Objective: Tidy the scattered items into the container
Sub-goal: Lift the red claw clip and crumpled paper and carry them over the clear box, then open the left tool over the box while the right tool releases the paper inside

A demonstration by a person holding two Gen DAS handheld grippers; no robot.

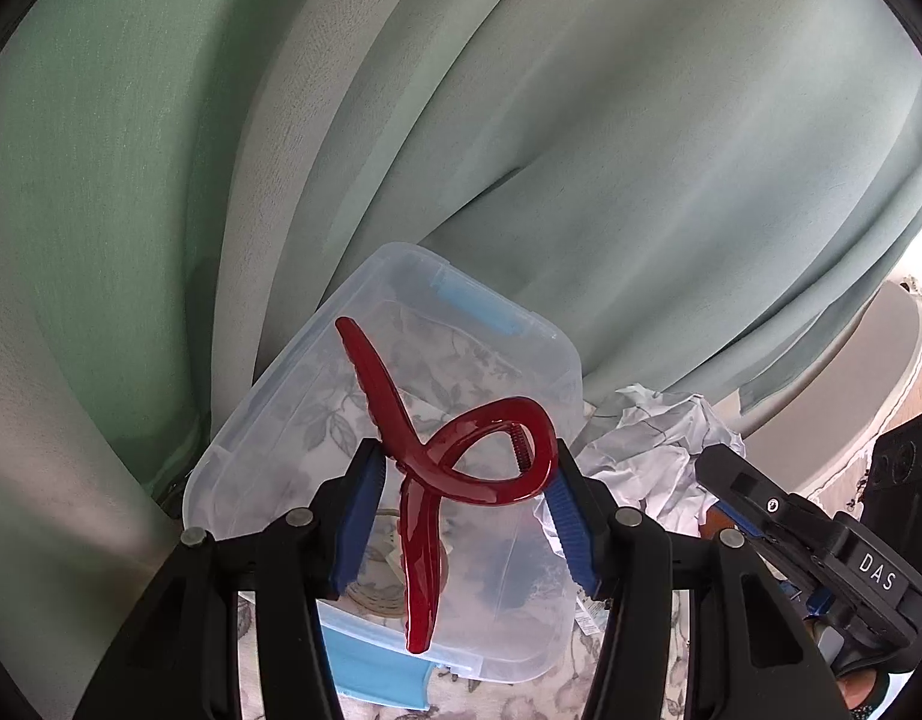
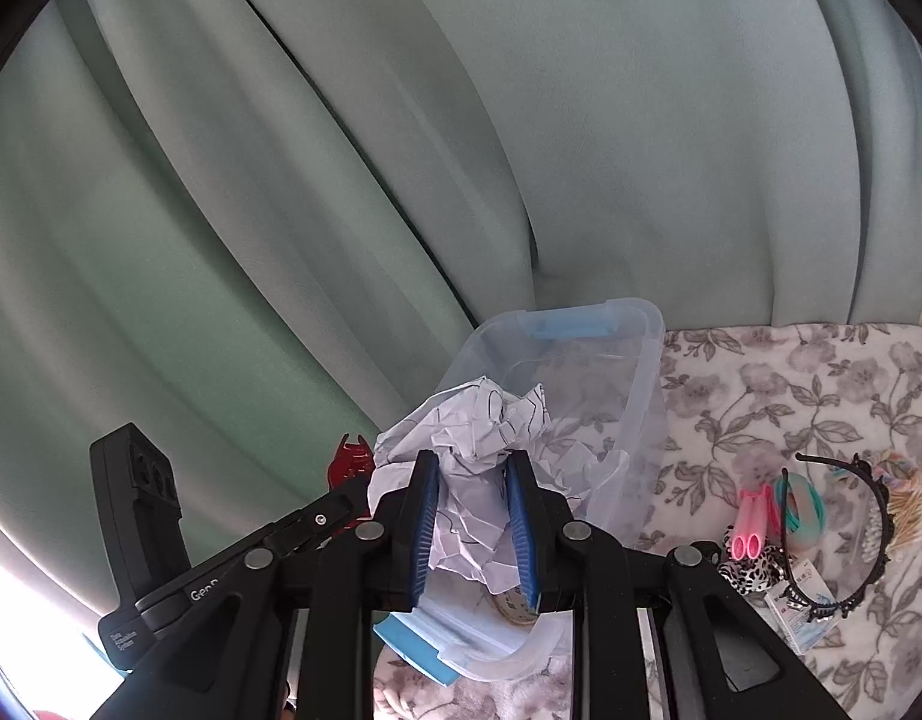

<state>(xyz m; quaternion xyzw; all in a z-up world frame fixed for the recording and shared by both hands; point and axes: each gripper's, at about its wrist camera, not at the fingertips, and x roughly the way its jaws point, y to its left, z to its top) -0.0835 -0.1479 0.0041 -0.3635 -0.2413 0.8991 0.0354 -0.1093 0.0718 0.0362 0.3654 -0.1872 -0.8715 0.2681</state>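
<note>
In the left wrist view my left gripper (image 1: 464, 501) is shut on a dark red hair claw clip (image 1: 461, 462), its loop pinched between the blue pads (image 1: 359, 516). The clip hangs over the clear plastic container (image 1: 269, 414) with blue handles. In the right wrist view my right gripper (image 2: 473, 531) is shut on a crumpled ball of white paper (image 2: 479, 438), held over the same container (image 2: 647, 372). A roll of tape (image 2: 509, 603) lies inside the container. The paper (image 1: 647, 450) and the right gripper's body show at the right of the left view; the clip's red tip (image 2: 350, 456) shows in the right view.
The container stands on a floral cloth (image 2: 791, 384) against green curtains (image 2: 341, 180). To its right lie pink hair rollers (image 2: 749, 525), a teal hair tie (image 2: 800, 501), a black headband (image 2: 869, 516), a spotted scrunchie (image 2: 752, 573), cotton swabs (image 2: 908, 510) and a small packet (image 2: 800, 606).
</note>
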